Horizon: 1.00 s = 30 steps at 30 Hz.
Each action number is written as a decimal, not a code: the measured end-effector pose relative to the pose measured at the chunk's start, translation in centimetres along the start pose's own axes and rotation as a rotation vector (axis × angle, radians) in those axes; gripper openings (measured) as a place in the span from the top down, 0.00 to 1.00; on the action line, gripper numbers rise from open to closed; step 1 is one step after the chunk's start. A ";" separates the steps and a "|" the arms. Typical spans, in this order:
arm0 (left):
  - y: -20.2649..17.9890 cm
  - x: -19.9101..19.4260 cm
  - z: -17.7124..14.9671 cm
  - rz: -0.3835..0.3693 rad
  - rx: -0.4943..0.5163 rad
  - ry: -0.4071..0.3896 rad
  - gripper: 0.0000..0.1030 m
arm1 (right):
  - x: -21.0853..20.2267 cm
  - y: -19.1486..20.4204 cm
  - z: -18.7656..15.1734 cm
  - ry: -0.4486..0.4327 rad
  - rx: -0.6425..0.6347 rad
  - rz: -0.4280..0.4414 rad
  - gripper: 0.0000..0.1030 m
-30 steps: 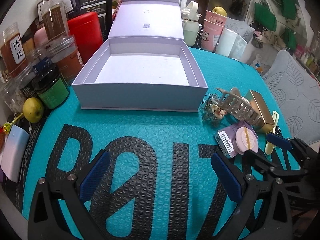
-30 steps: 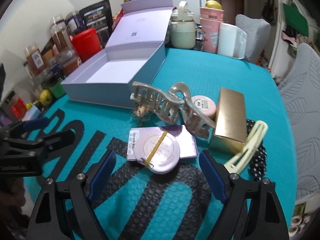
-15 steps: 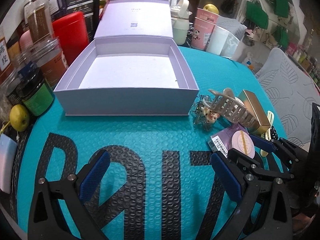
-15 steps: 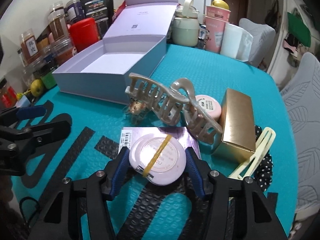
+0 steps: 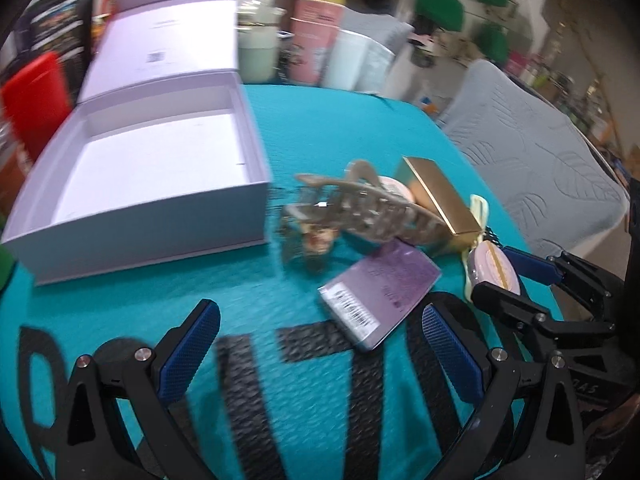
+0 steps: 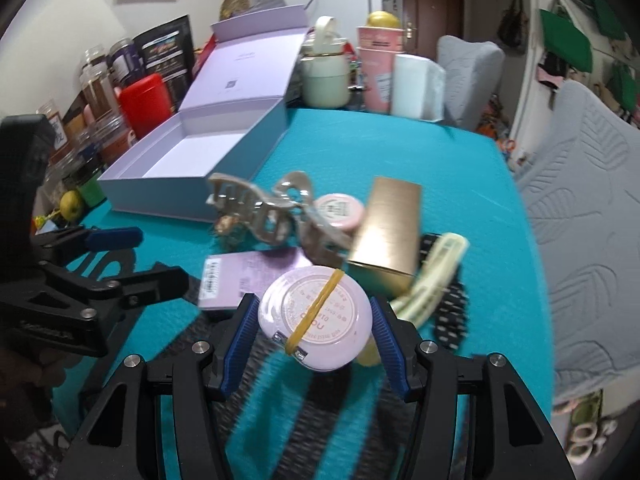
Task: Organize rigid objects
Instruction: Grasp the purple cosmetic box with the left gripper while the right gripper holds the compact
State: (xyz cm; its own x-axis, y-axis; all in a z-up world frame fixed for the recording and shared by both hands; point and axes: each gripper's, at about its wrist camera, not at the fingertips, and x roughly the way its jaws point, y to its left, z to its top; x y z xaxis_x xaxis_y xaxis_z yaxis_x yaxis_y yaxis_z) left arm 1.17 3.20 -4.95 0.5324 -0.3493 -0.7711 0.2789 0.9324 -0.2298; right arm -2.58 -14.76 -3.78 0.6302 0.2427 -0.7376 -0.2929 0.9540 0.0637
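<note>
My right gripper (image 6: 314, 334) is shut on a round pale-pink compact (image 6: 314, 316) bound by a yellow rubber band, lifted just above the teal mat; it also shows in the left wrist view as the pink compact (image 5: 494, 268). The flat purple box (image 6: 236, 280) that lay under it stays on the mat, also seen as the purple box (image 5: 380, 286). My left gripper (image 5: 320, 354) is open and empty, low over the mat just in front of that purple box. An open lilac gift box (image 5: 152, 176) sits to the left, its tray empty.
A beige hair claw (image 6: 260, 212), a small pink jar (image 6: 340, 210), a gold box (image 6: 388, 232), a cream hair clip (image 6: 434, 276) and a spotted black item (image 6: 450, 316) cluster behind the compact. Jars and a red canister (image 6: 146, 104) line the left edge; cups (image 6: 376, 68) stand at the back.
My right gripper closed on the pink compact and lifted it off the purple box. My left gripper swung right toward the cluster, so the purple box now lies just ahead of it.
</note>
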 end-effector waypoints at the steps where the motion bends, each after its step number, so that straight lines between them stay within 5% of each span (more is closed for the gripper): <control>1: -0.4 0.6 0.2 -0.014 0.019 0.005 0.00 | -0.1 -0.3 -0.1 -0.001 0.006 -0.006 0.45; 13: -2.5 3.8 0.7 -0.094 0.128 0.043 0.02 | -0.6 -2.3 -0.6 0.003 0.054 -0.033 0.45; 24: -4.2 3.6 -0.5 -0.056 0.249 0.021 0.45 | -0.5 -2.5 -1.1 0.009 0.065 -0.030 0.45; 30: -4.0 2.3 -1.7 -0.045 0.228 -0.001 0.50 | -0.7 -2.1 -1.4 0.008 0.064 -0.019 0.45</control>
State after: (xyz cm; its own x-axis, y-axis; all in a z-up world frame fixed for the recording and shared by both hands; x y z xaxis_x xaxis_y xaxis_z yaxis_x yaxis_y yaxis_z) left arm -0.07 -1.15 -6.87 0.5162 -0.3902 -0.7624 0.4755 0.8710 -0.1238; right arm -3.44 -17.17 -4.38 0.6295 0.2230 -0.7443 -0.2338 0.9679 0.0922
